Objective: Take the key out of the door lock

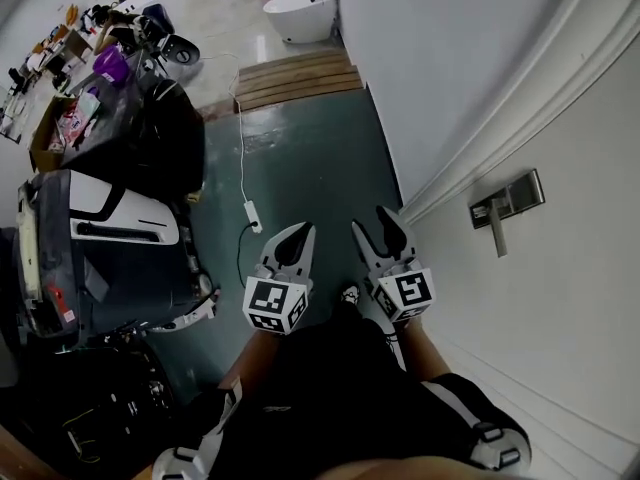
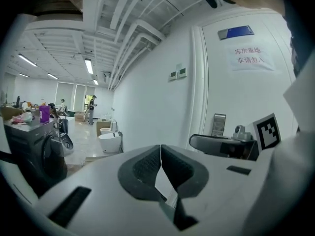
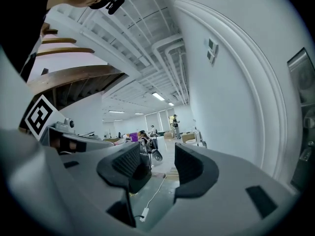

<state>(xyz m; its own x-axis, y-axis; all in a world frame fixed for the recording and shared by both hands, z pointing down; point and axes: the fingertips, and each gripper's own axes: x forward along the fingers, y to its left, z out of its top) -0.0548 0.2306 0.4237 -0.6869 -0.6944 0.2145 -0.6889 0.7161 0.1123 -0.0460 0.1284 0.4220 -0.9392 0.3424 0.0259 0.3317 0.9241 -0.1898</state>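
Left gripper: I hold it low, close in front of the person's body. Its jaws are pressed together at the tips with nothing between them.
Right gripper: it sits just beside the left one, on the door side. Its jaws are spread, and I see only floor and cord through the gap.
Floor: dark green beneath both grippers, turning to pale tile farther off.
Cord: thin and white, it runs along the floor and ends in a small white block just ahead of the left gripper.
Machine: a dark appliance with a white panel, on the floor to my left.
Door: white, along my right side, near the right gripper but not touched by it.
Door lock: a metal plate on the door, ahead and to the right of the right gripper, well apart from both grippers.
Bar: a slim metal piece sticking out from the lock plate.
Key: I cannot pick it out at this size. Whether the bar is a handle or the key, I cannot tell. Neither gripper holds it.
Wooden boards: stacked flat on the floor beyond the cord.
Toilets: white, farthest off on the pale tile.
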